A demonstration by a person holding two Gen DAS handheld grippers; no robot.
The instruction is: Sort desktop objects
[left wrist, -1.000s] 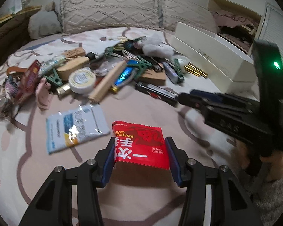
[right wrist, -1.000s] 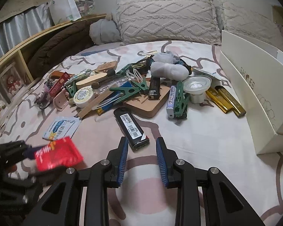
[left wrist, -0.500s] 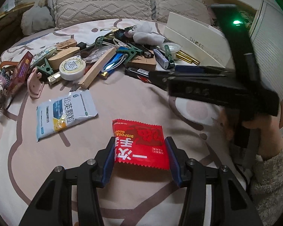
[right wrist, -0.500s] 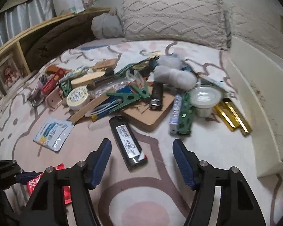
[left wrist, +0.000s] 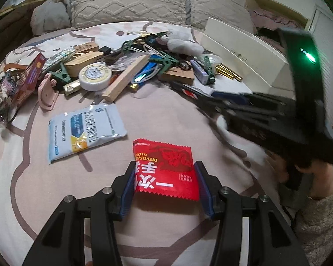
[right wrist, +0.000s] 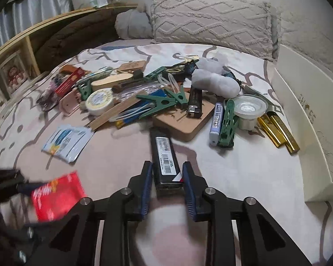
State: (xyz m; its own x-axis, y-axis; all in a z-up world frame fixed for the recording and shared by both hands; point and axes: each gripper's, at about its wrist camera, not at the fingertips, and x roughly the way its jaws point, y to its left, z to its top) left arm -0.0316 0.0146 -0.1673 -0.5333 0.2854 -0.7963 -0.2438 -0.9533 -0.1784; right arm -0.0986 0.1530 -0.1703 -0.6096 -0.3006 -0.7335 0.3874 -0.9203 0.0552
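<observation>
My left gripper (left wrist: 165, 177) is shut on a red packet of disposable gloves (left wrist: 166, 155), holding it by its two side edges just over the bedspread. The same red packet (right wrist: 55, 195) shows blurred at the lower left of the right wrist view. A black box with a barcode label (right wrist: 164, 150) lies lengthwise on the bedspread. My right gripper (right wrist: 167, 168) straddles its near end, its jaws closing with the blue pads against the box's sides. In the left wrist view the right gripper (left wrist: 213, 102) reaches in blurred from the right.
A pile of small items lies beyond: green clips (right wrist: 159, 104), a wooden board (right wrist: 184, 119), a round tin (left wrist: 95, 75), gold tubes (right wrist: 277, 130). A blue-white sachet (left wrist: 84, 128) lies left of the packet. A white shoe box (right wrist: 306, 115) stands at right; pillows (left wrist: 128, 2) behind.
My right gripper opened wide, moved up to the black box and closed around its near end. The left gripper kept hold of the red packet and hardly moved.
</observation>
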